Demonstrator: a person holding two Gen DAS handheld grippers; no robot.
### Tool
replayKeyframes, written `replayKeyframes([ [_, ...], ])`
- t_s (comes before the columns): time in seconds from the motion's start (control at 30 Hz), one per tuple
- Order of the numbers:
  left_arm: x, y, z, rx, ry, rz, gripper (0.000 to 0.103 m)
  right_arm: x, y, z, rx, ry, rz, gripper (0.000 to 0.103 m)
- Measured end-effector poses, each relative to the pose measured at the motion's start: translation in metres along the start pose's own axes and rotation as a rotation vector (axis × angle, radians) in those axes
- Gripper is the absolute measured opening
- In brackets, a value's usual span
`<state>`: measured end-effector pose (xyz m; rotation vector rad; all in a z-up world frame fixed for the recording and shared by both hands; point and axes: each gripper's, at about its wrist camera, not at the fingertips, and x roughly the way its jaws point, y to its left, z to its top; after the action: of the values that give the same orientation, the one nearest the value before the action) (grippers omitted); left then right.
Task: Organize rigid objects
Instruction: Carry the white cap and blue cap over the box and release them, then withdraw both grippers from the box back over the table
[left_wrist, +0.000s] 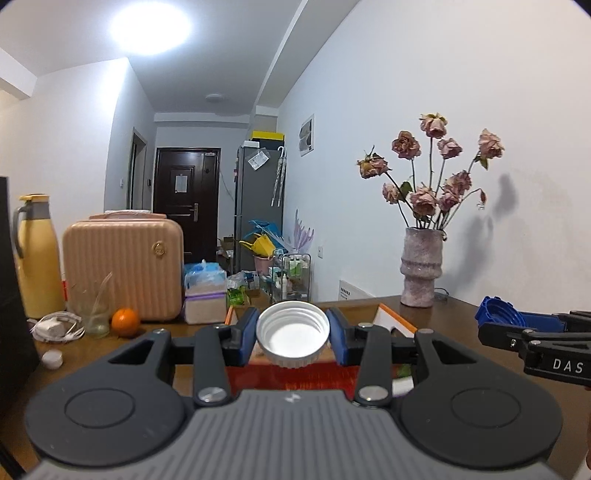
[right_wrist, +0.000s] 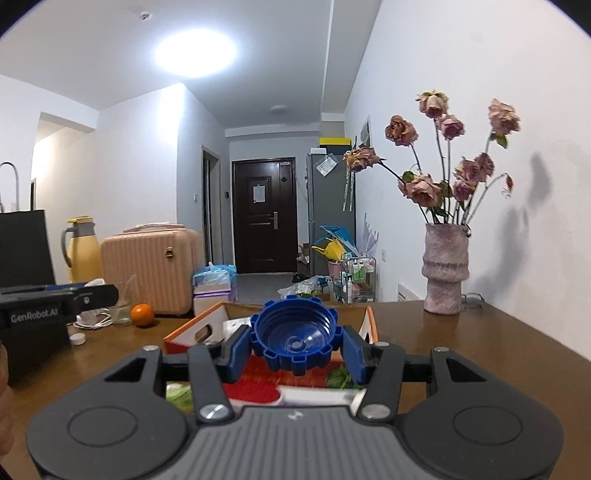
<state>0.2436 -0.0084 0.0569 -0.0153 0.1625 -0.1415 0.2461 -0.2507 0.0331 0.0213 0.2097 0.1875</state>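
The left gripper clamps a white cap by its ribbed rim; the right gripper clamps a blue cap likewise. Both caps seem light, stiff, slippery: grip opposite rim sides.

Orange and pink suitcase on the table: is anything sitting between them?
No. In the right wrist view the orange sits just in front of the pink suitcase, with only bare table between them.
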Motion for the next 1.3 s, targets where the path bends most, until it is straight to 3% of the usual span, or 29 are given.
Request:
replayKeyframes([
  [0.17,0.062,0.002,0.031,0.017,0.004,-0.001,0.041,0.066,-0.020,0.033,0.019,0.035,0.036,0.051],
  [0.33,0.144,0.009,0.061,-0.014,0.097,-0.025,0.041,0.142,-0.042,0.066,0.044,0.120,0.086,0.051],
  [0.43,0.206,0.010,0.070,-0.031,0.200,-0.058,0.041,0.195,-0.059,0.082,0.072,0.196,0.111,0.051],
  [0.57,0.289,0.011,0.068,-0.028,0.376,-0.069,0.041,0.274,-0.074,0.093,0.085,0.368,0.105,0.051],
  [0.77,0.408,0.000,0.042,0.038,0.676,-0.036,0.041,0.385,-0.080,0.072,0.086,0.640,0.028,0.051],
  [0.83,0.439,0.001,0.028,0.013,0.768,-0.018,0.041,0.408,-0.077,0.059,0.076,0.705,0.004,0.051],
  [0.9,0.460,0.003,0.015,-0.008,0.840,-0.009,0.041,0.429,-0.074,0.045,0.063,0.772,-0.014,0.051],
  [0.97,0.469,0.001,0.012,0.013,0.827,0.017,0.041,0.444,-0.074,0.036,0.087,0.811,-0.007,0.052],
  [1.07,0.477,-0.003,0.013,0.009,0.857,-0.021,0.042,0.450,-0.078,0.035,0.139,0.811,0.002,0.053],
  [1.27,0.476,0.004,0.013,-0.006,0.887,-0.015,0.044,0.440,-0.083,0.042,0.139,0.800,-0.014,0.054],
  [1.3,0.474,0.006,0.015,-0.010,0.888,-0.016,0.048,0.437,-0.083,0.046,0.131,0.796,-0.015,0.055],
])
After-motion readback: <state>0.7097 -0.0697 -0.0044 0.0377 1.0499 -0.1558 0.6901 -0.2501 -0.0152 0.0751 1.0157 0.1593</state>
